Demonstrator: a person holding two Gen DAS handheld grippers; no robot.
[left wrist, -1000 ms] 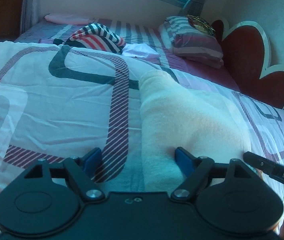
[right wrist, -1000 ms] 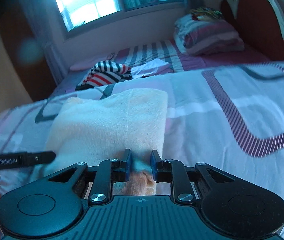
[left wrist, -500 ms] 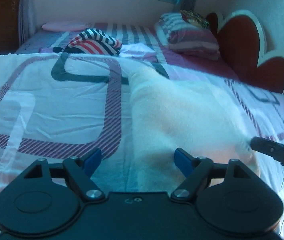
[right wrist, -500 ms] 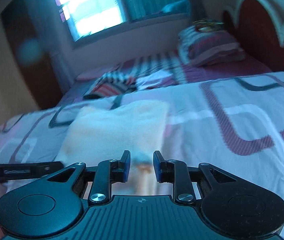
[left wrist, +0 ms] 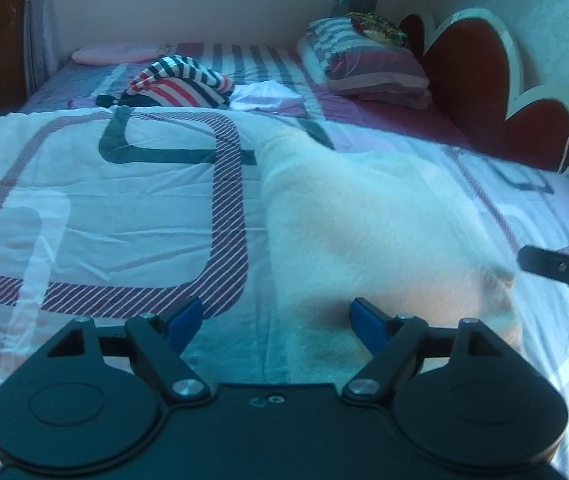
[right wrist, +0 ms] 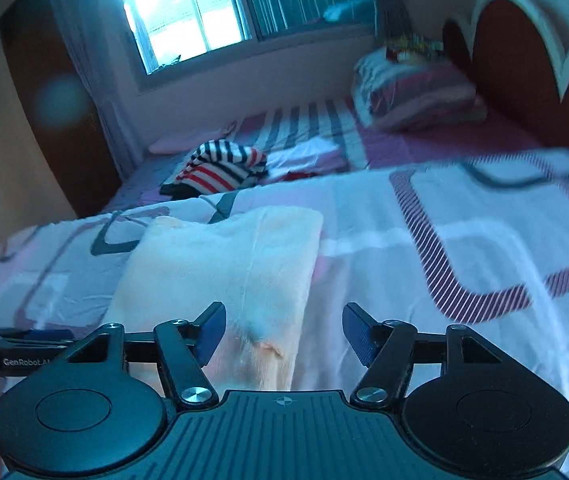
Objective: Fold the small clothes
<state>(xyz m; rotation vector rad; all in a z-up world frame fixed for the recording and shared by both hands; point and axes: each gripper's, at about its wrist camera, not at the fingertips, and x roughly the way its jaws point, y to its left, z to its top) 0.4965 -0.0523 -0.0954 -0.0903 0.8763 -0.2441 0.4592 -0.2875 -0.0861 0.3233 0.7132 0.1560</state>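
Two grippers we are logging above the patterned quilt, both angling downward. Left gripper: jaws standing wide, gripping nothing. Right gripper: jaws just opening, pads clear of the cloth. Cream garment is lying folded flat on the quilt beneath both, fuzzy, a seam running lengthwise.
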